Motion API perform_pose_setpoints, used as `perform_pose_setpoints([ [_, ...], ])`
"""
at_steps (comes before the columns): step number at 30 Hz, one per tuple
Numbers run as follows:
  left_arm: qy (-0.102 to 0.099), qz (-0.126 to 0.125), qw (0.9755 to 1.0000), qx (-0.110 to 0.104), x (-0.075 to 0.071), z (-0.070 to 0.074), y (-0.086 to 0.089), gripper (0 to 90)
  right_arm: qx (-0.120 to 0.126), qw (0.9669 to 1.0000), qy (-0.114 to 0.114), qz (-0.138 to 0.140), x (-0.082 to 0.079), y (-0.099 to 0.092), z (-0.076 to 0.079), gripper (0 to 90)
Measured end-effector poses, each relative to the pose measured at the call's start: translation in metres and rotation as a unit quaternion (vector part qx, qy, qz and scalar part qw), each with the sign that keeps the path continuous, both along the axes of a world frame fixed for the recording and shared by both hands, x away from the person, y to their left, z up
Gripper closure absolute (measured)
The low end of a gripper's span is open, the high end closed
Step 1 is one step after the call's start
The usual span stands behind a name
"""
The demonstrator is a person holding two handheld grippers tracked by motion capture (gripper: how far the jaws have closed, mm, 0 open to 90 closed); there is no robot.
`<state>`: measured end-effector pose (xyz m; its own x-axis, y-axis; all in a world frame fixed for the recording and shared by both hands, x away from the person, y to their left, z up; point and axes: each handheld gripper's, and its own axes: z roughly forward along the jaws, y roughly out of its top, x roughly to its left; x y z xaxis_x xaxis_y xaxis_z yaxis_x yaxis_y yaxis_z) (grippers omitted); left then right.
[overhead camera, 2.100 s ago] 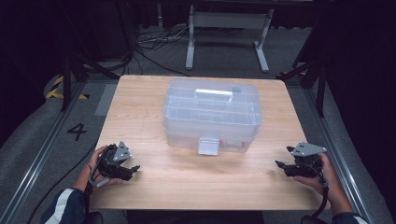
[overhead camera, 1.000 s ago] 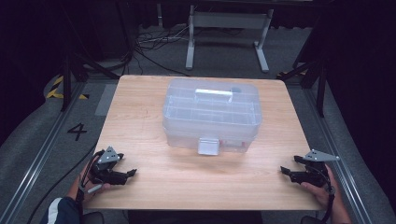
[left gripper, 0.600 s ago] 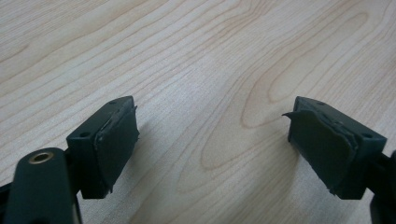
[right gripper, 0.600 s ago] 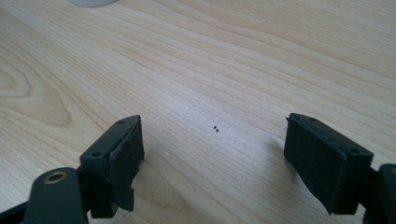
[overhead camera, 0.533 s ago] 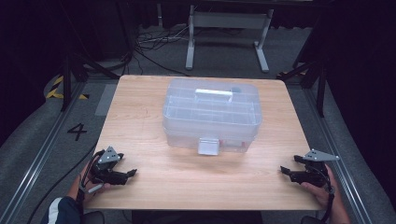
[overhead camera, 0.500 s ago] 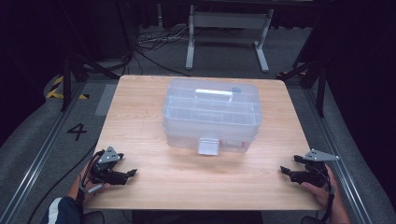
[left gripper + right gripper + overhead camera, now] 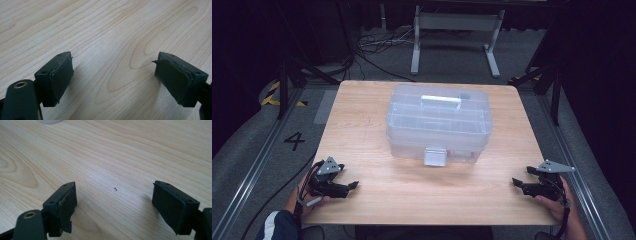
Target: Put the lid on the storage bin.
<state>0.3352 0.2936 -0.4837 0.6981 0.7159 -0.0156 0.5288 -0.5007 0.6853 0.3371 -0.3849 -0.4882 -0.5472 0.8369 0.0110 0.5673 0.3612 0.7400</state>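
A clear plastic storage box (image 7: 438, 122) with a white handle and a front latch (image 7: 435, 156) stands closed in the middle of the wooden table (image 7: 362, 125). My left gripper (image 7: 351, 186) rests low at the table's front left corner, held in a hand, jaws open with nothing between them. In the left gripper view the gripper (image 7: 113, 75) has bare wood between its black pads (image 7: 61, 76). My right gripper (image 7: 518, 182) sits at the front right corner, also open and empty. The right gripper view has the gripper (image 7: 113, 200) over bare wood grain.
Grey floor with metal rails runs along both sides of the table, with a painted number 4 (image 7: 294, 140) at the left. A metal stand (image 7: 455, 25) and cables lie beyond the far edge. Two tiny dark specks (image 7: 115, 189) mark the wood.
Since the earliest frame both hands have drawn back toward the table's front edge. Over the last second nothing has visibly moved.
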Motion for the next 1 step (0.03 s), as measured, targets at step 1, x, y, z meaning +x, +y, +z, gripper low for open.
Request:
perform_pose_setpoints([
  [1,0.0,0.0,1.0,0.0,0.0,0.0,0.0,15.3,0.0,1.0,0.0,0.0,0.0,0.0,-0.0001,20.4],
])
